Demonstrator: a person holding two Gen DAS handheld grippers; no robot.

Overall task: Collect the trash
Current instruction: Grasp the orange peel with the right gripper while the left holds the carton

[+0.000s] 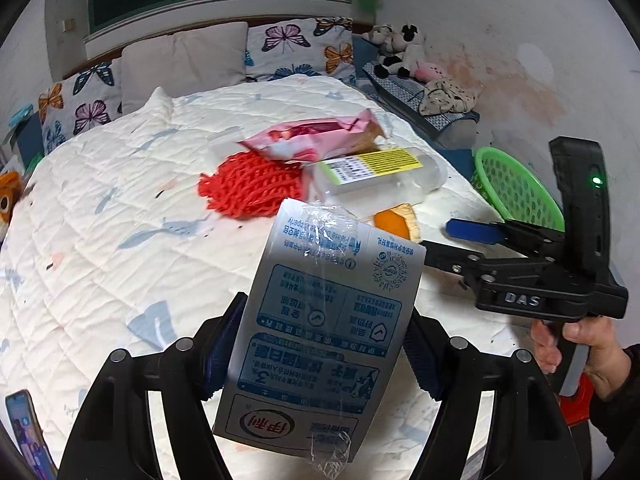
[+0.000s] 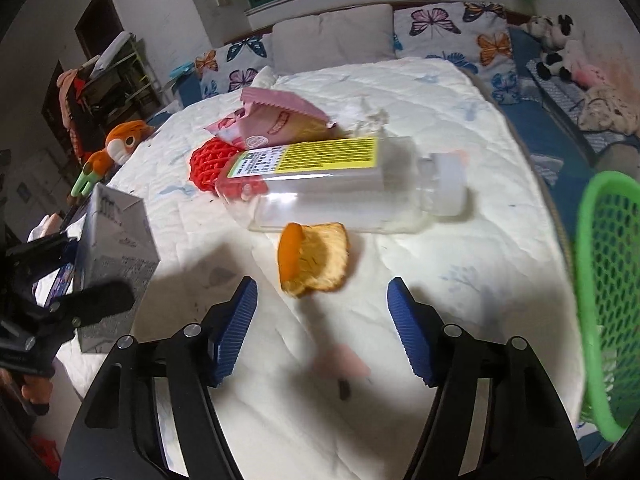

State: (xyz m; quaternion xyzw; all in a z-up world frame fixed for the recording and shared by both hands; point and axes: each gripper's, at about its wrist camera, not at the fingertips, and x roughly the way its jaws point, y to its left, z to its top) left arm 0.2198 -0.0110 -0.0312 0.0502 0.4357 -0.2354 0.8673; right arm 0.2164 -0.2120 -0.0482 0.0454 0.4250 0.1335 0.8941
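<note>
My left gripper (image 1: 320, 344) is shut on a grey-blue milk carton (image 1: 320, 320) and holds it above the bed; the carton also shows in the right wrist view (image 2: 116, 248). My right gripper (image 2: 322, 320) is open and empty, just short of an orange peel (image 2: 314, 258) on the quilt. Behind the peel lie a clear plastic bottle (image 2: 340, 196) with a yellow label, a red foam net (image 2: 212, 164) and a pink snack wrapper (image 2: 276, 120). A green mesh basket (image 2: 608, 280) stands at the bed's right edge.
The white quilt (image 1: 120, 200) covers the bed. Butterfly pillows (image 1: 296, 48) line the headboard. Plush toys (image 1: 400, 52) sit at the far right. An orange plush (image 2: 120, 148) lies at the left edge. A phone (image 1: 28, 436) lies at lower left.
</note>
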